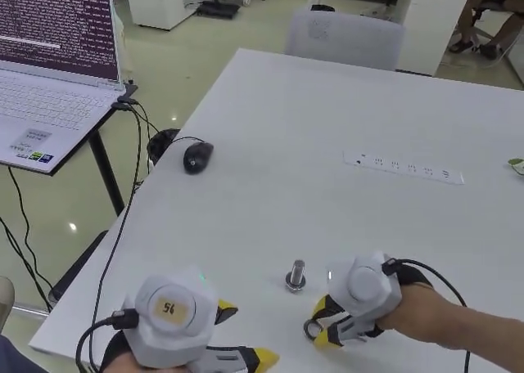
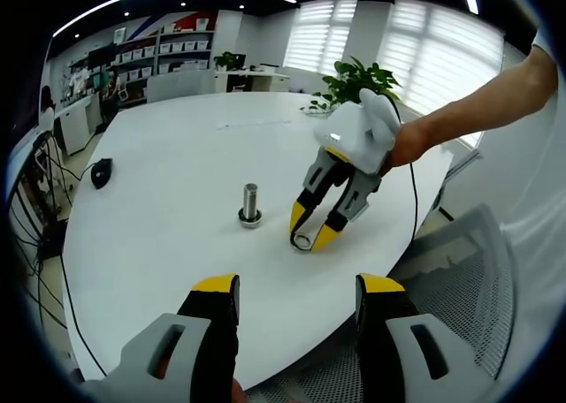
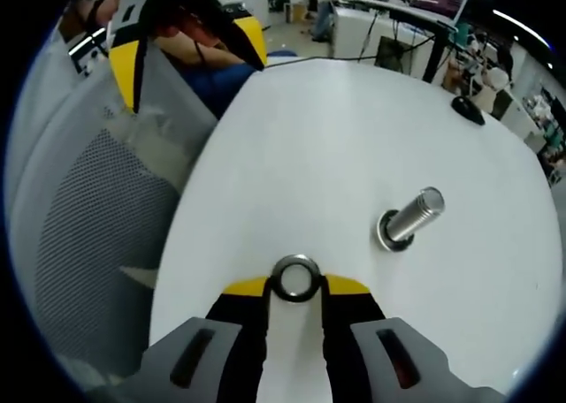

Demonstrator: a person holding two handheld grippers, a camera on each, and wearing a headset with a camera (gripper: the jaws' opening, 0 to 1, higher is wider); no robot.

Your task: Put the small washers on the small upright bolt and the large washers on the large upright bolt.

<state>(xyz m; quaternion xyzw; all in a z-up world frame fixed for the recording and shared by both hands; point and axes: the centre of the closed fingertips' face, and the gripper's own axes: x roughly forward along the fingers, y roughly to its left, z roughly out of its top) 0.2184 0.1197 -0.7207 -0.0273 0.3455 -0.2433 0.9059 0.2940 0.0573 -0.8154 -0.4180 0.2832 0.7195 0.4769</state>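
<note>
The right gripper (image 3: 295, 290) has its jaws clamped on a metal washer (image 3: 295, 277), which sits between the yellow tips with its hole facing the right gripper view. In the head view this gripper is low over the near edge of the white desk (image 1: 327, 103), toward the near right corner, with a hand wrapped around its body. The washer hangs at the tips just above the desk surface; I cannot tell whether it touches.

A single upright bolt (image 1: 295, 276) stands on the desk near the near edge, just beside the right gripper's tips and apart from them. Its shaft points up from a broader base. Whether a washer already lies around that base cannot be told.

The left gripper (image 2: 296, 307) is at the near edge toward the near left corner, its jaws well apart with nothing between them. They point across the desk toward the bolt and the right gripper.

Farther back, a black mouse (image 1: 197, 155) lies near the left edge of the desk with its cable running off that edge. A white power strip (image 1: 403, 167) lies flat toward the right edge. An open laptop (image 1: 49, 78) sits on a separate stand off the left edge. A grey chair (image 1: 344, 38) stands at the far edge, and a green plant (image 2: 354, 80) shows beyond the desk in the left gripper view.
</note>
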